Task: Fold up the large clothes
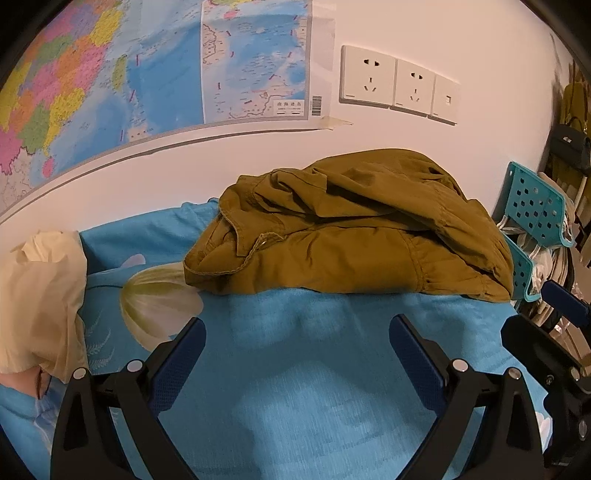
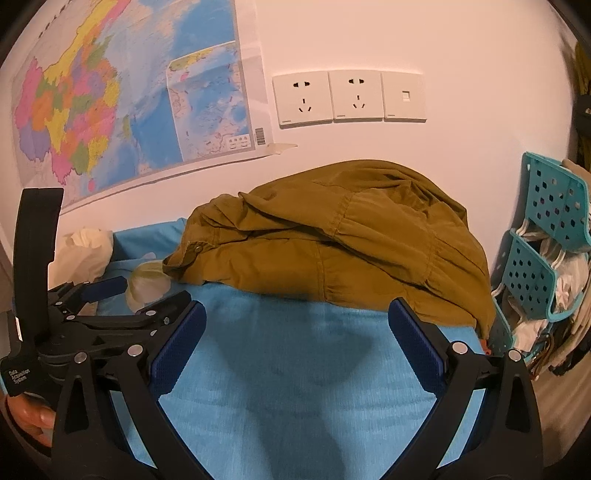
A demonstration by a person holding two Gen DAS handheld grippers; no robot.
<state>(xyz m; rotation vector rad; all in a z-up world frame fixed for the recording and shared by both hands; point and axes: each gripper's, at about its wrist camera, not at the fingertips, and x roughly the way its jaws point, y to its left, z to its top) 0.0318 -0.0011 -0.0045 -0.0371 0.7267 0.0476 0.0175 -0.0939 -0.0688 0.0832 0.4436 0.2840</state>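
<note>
Crumpled olive-brown jacket (image 1: 347, 225) heaped at the far edge of the blue sheet (image 1: 295, 369), right against the white wall (image 1: 406, 22), its near hem running across just ahead of both sets of blue pads. Left gripper (image 1: 297, 334) and right gripper (image 2: 297, 321) both hovering over bare sheet with jaws spread wide and nothing between them, side by side, the left one also visible at the left edge of the right wrist view. Hemmed in on the right by a teal perforated rack (image 2: 546, 236) beside the sheet's edge, on the left by a cream cloth (image 1: 40, 295); map (image 1: 110, 74) and sockets (image 2: 347, 96) on the wall above.
</note>
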